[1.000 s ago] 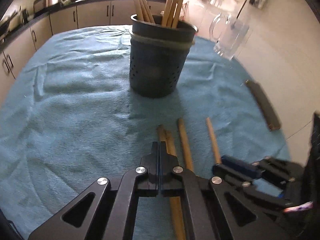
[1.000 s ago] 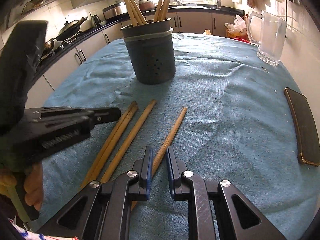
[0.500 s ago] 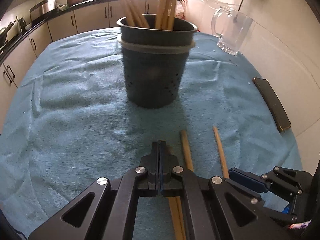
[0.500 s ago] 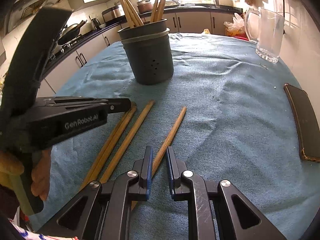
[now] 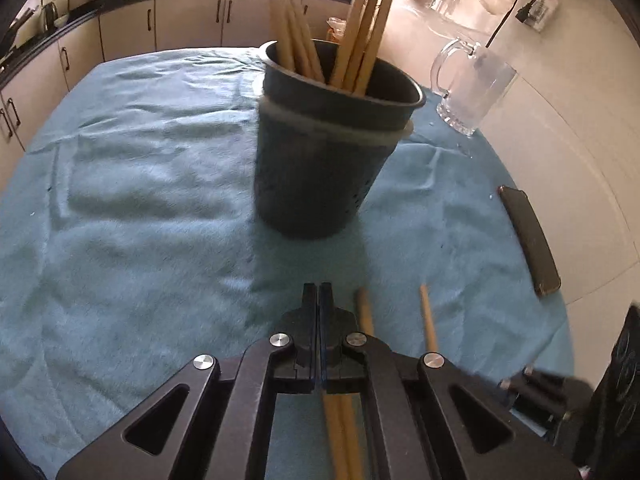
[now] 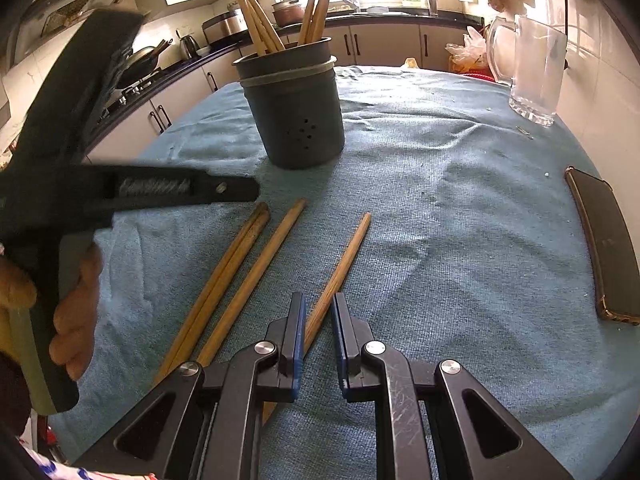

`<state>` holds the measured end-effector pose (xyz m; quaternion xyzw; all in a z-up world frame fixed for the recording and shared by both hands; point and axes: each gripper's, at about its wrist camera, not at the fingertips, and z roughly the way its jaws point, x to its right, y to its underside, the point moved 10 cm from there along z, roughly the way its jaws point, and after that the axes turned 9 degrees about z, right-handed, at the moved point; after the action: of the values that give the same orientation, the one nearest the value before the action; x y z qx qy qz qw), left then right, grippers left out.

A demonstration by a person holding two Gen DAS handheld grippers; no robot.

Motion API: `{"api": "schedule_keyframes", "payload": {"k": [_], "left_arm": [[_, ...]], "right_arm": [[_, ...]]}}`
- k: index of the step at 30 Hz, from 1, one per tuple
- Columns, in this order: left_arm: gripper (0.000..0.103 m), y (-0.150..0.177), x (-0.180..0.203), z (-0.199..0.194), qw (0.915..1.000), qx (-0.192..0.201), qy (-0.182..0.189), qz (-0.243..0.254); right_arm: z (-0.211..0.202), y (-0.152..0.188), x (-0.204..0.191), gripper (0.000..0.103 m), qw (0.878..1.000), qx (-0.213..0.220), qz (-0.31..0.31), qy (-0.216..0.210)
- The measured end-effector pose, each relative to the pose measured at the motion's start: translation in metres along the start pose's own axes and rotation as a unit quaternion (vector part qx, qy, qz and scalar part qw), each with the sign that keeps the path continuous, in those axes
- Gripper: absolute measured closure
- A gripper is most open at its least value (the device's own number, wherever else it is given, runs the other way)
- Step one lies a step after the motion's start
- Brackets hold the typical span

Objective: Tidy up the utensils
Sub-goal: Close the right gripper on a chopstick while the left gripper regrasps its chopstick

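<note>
Compared with a moment ago, our left claw point(image 5: 319, 292) has slid forward over the table point(image 5: 132, 200), so the dark utensil holder point(image 5: 320, 168) now looms larger in the left wrist view and sits right of centre; the right claw point(image 6: 318, 312) has not shifted. We see the left claw's jaws pressed fully together with nothing between them, its tips hovering above the blue cloth just short of the holder's base. From the right wrist view the same claw point(image 6: 240, 190) reaches in from the left, gripped by a hand point(image 6: 76, 312), above the far ends of the loose chopsticks.

Our right claw stands slightly parted, and 1 chopstick point(image 6: 340, 268) runs through the gap between its blue pads; we cannot tell whether the pads actually press on it. 3 more chopsticks lie flat on the cloth to its left: a pair point(image 6: 224, 280) lying side by side and touching, and a single one point(image 6: 260, 272) just beside them. All 4 point toward the holder.

The holder stands upright near the middle of the table, with several chopsticks point(image 6: 256, 16) already leaning inside it in 2 bunches. A glass mug point(image 6: 536, 68) stands at the far right edge, and a phone point(image 6: 608, 240) in a dark case lies flat near the right edge, well apart from the chopsticks.
</note>
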<state>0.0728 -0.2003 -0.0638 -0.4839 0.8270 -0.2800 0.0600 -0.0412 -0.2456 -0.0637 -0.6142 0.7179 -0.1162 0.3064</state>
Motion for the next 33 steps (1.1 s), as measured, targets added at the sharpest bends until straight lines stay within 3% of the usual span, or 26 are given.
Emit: {"api": "schedule_keyframes", "payload": {"k": [4,6,12,16,22,28,33], "left_arm": [[0.099,0.001,0.006,0.015,0.9978,-0.035,-0.037,0.042],[0.099,0.004,0.008,0.012,0.9948,-0.035,-0.062,0.073],[0.099,0.017,-0.022,-0.004,0.9946,-0.042,-0.077,0.056],[0.099,0.025,-0.052,-0.022,0.9963,-0.034,-0.078,0.013],[0.093,0.04,-0.062,-0.049,0.998,-0.024,-0.037,-0.045],[0.091,0.053,-0.034,-0.033,0.9981,-0.049,-0.024,-0.028],[0.091,0.053,-0.023,-0.027,0.9973,-0.057,-0.046,-0.008]], "right_arm": [[0.0,0.0,0.001,0.089,1.0,-0.002,0.004,-0.005],[0.0,-0.001,0.001,0.089,1.0,-0.003,0.004,-0.006],[0.001,-0.001,0.004,0.089,1.0,-0.006,0.01,-0.011],[0.0,0.0,0.006,0.089,1.0,-0.013,0.006,-0.002],[-0.005,0.005,0.013,0.089,1.0,-0.028,0.004,0.012],[-0.006,0.001,0.031,0.089,0.998,-0.048,0.015,0.042],[0.002,-0.015,0.043,0.09,0.995,-0.068,0.027,0.062]]}}
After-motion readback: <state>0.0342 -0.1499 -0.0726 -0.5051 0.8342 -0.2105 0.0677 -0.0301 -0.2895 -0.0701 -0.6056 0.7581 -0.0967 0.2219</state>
